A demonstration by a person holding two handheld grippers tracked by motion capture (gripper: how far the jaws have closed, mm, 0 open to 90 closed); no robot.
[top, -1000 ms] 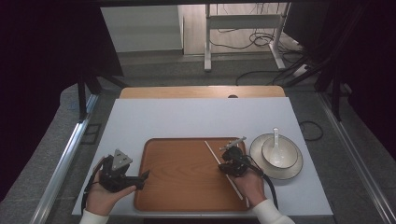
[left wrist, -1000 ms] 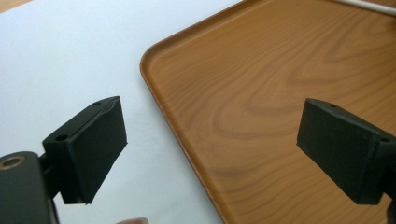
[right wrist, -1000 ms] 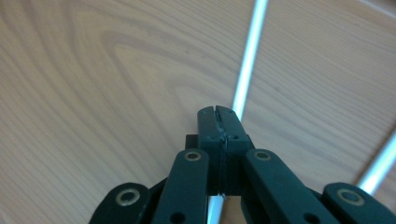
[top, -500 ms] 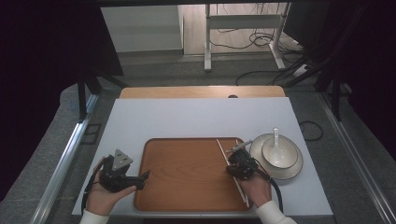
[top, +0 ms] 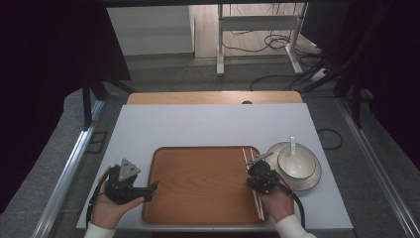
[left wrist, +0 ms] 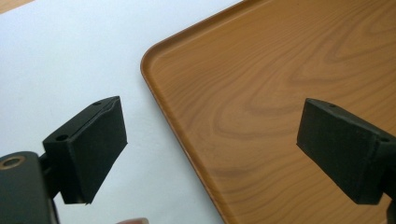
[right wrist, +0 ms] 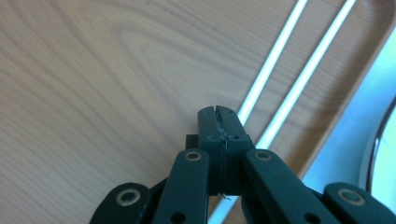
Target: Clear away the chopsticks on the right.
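Note:
A wooden tray (top: pixel 198 183) lies on the white table (top: pixel 198 129). Two white chopsticks (top: pixel 258 207) lie side by side along the tray's right rim. My right gripper (top: pixel 258 173) hovers low over them, shut, with nothing between its jaws; in the right gripper view its closed tip (right wrist: pixel 218 116) sits just left of the chopsticks (right wrist: pixel 280 51). My left gripper (top: pixel 148 191) rests at the tray's left edge, open. In the left gripper view it (left wrist: pixel 217 140) spans the tray's rim (left wrist: pixel 161 107), and nothing is between the pads.
Right of the tray stands a plate (top: pixel 309 181) carrying a white bowl (top: pixel 299 166) with a white spoon (top: pixel 292 148) in it. The plate's rim (right wrist: pixel 385 140) lies close to my right gripper. A wooden strip (top: pixel 213 97) runs along the table's far edge.
My right gripper has moved to the right, and the chopsticks have gone from a slant across the tray's middle to lying along its right rim. The left gripper has not moved.

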